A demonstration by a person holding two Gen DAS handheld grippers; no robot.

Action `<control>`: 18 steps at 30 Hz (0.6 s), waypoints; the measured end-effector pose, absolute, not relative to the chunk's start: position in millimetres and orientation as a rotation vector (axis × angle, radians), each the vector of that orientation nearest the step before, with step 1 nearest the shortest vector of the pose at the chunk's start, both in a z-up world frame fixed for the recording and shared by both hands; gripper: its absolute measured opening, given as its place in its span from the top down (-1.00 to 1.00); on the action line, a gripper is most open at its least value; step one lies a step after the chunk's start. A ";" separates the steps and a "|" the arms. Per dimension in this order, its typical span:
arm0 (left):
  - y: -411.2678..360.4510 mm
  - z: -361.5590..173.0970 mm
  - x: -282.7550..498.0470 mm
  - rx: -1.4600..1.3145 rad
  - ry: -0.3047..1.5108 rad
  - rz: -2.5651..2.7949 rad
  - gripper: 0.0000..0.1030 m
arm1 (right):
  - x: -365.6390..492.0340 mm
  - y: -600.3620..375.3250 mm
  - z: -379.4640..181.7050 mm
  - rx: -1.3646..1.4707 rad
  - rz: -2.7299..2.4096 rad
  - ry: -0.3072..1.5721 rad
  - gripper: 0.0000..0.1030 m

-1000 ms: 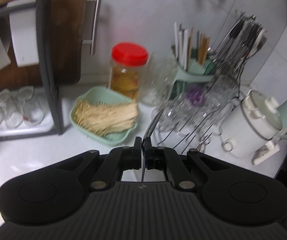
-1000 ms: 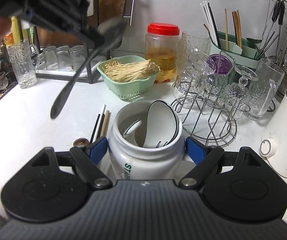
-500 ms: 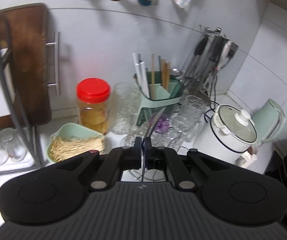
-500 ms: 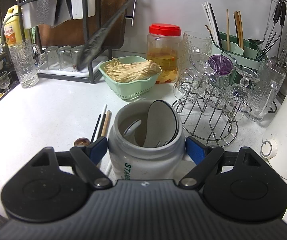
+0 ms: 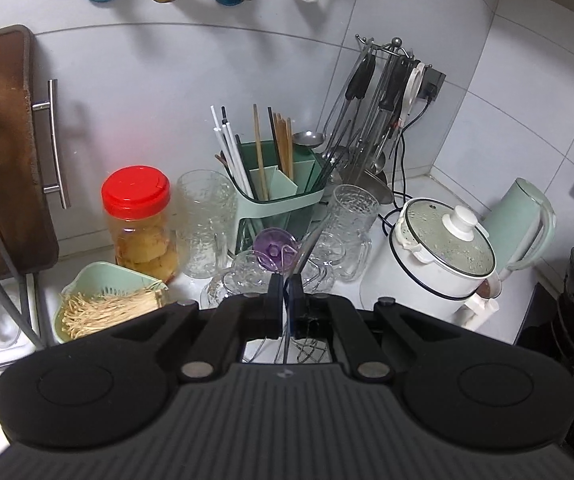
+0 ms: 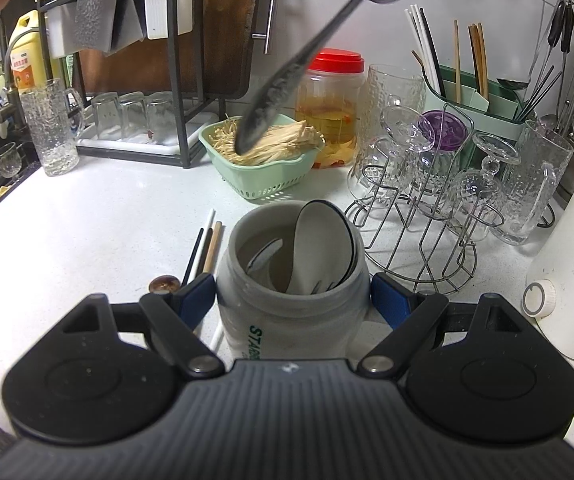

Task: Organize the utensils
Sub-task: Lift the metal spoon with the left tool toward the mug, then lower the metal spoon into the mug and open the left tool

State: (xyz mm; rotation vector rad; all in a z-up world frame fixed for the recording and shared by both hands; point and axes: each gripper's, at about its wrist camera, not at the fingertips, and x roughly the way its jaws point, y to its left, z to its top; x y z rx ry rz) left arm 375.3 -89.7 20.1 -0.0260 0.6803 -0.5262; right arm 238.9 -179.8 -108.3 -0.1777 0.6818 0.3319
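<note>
Left gripper (image 5: 286,284) tilts downward, its jaws clamped on the thin edge of a metal utensil (image 6: 283,80). In the right wrist view the utensil hangs slantwise from 12 o'clock, its textured grey handle over a ribbed green basket (image 6: 261,176) of pale strands. Right gripper (image 6: 293,300) tilts downward, blue-padded jaws pressed on both sides of a round white ceramic jar (image 6: 287,320) at 6 o'clock. The jar holds smooth white spoons (image 6: 319,248). Chopsticks (image 6: 205,246) lie on the speckled white counter (image 6: 107,232) at 9 o'clock.

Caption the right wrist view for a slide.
Right gripper clamps white jar while a metal utensil hangs overhead.
</note>
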 end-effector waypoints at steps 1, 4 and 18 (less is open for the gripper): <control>-91.0 17.9 375.7 -0.024 0.679 -0.532 0.95 | 238.8 -179.8 -108.3 -0.177 0.332 0.682 -0.69; -96.0 9.0 376.5 -0.015 0.679 -0.541 0.95 | 238.9 -179.8 -108.2 -0.177 0.332 0.681 -0.69; -100.8 -36.7 372.0 0.006 0.728 -0.532 0.95 | 238.9 -179.6 -108.2 -0.176 0.332 0.681 -0.69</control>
